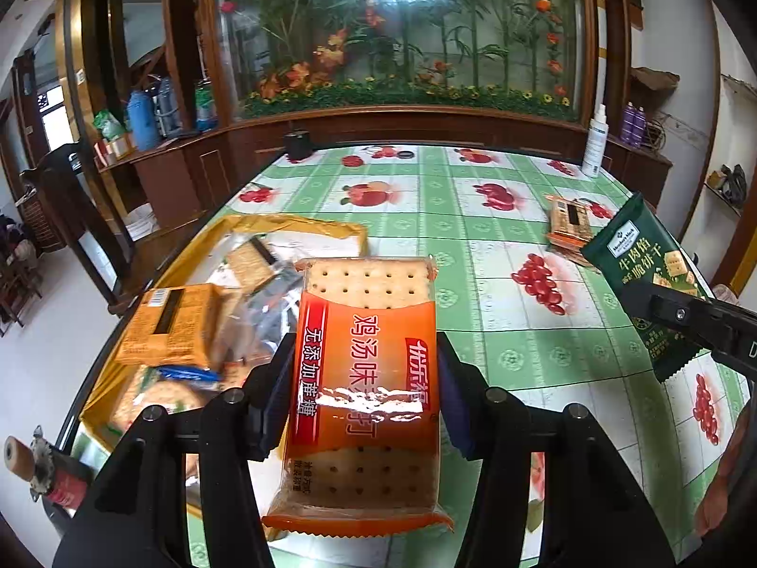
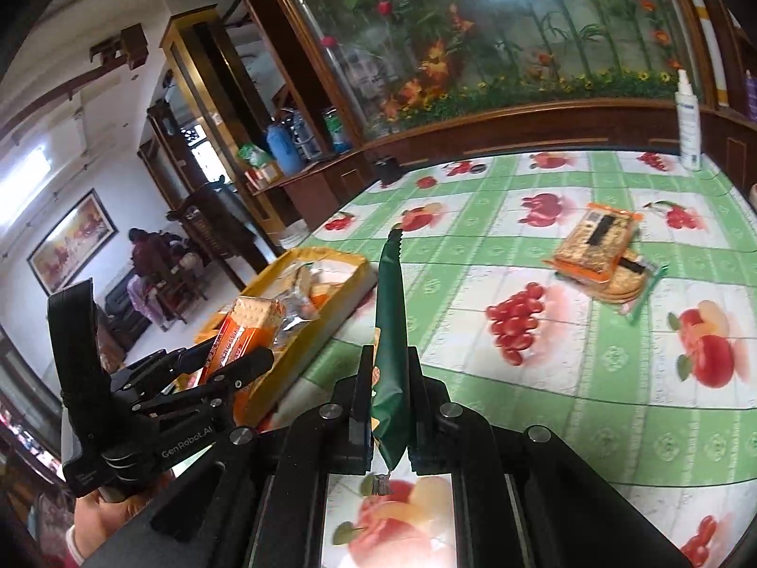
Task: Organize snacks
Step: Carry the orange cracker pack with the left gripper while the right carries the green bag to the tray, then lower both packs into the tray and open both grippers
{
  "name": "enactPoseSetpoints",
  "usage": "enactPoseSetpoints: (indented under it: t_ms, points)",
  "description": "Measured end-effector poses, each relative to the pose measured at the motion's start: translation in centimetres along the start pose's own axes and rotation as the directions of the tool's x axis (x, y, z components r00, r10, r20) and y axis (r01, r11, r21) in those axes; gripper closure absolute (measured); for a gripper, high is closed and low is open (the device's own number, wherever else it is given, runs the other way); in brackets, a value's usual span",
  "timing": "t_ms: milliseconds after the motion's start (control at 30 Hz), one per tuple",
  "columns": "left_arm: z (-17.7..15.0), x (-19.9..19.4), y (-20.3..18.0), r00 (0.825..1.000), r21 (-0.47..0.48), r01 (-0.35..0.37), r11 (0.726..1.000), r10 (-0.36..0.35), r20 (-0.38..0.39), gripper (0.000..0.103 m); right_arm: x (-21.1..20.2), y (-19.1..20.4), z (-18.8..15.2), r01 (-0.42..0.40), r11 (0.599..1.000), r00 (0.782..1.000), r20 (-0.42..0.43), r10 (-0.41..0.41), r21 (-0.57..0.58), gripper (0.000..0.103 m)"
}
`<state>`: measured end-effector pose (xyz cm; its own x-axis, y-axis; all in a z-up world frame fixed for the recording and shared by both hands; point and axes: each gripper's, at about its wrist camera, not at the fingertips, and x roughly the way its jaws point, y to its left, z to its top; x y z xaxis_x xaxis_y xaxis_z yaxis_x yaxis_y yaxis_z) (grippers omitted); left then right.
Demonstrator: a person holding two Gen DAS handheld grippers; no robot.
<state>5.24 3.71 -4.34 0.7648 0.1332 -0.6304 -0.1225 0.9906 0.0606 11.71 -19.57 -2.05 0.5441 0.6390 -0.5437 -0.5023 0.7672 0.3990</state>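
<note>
- The counter (image 1: 473, 236) is carrying a yellow tray (image 1: 303, 227) of snacks at its 9 o'clock edge; both packs are hanging above the cloth, not yet in the tray.
- The left gripper (image 1: 364, 378) is clamping an orange cracker pack (image 1: 366, 378) across its width. I judge it best to be keeping the pack level and lowering it into a free spot in the tray before letting go.
- The right gripper (image 2: 389, 407) is pinching a green packet (image 2: 390, 331) edge-on; it should be waiting its turn.
- The right wrist view alone is showing the stray packs (image 2: 598, 251) at 2 o'clock clearly; the left wrist view alone is showing the green packet's printed face (image 1: 648, 274).
</note>
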Motion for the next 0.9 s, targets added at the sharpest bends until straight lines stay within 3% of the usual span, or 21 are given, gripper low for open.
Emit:
enactPoseSetpoints:
  t_ms: [533,833,900]
  points:
    - [-0.9,-0.3,4.8,0.997,-0.089,-0.076,0.993,0.077,0.005,0.050,2.1,2.9,-0.2,-0.084,0.996,0.995,-0.050,0.082,-0.026,0.093]
    - [-1.5,1.6,10.5,0.992,-0.196,-0.126,0.973,0.120,-0.042,0.050,9.8,8.2,1.8,-0.205,0.976,0.970,-0.150,0.192,-0.076,0.093]
    - [-1.6,1.7,11.6,0.991,-0.214,-0.135,0.967,0.128,-0.045,0.050,11.8,9.2,2.7,-0.256,0.965,0.955,-0.169,0.243,-0.060,0.093]
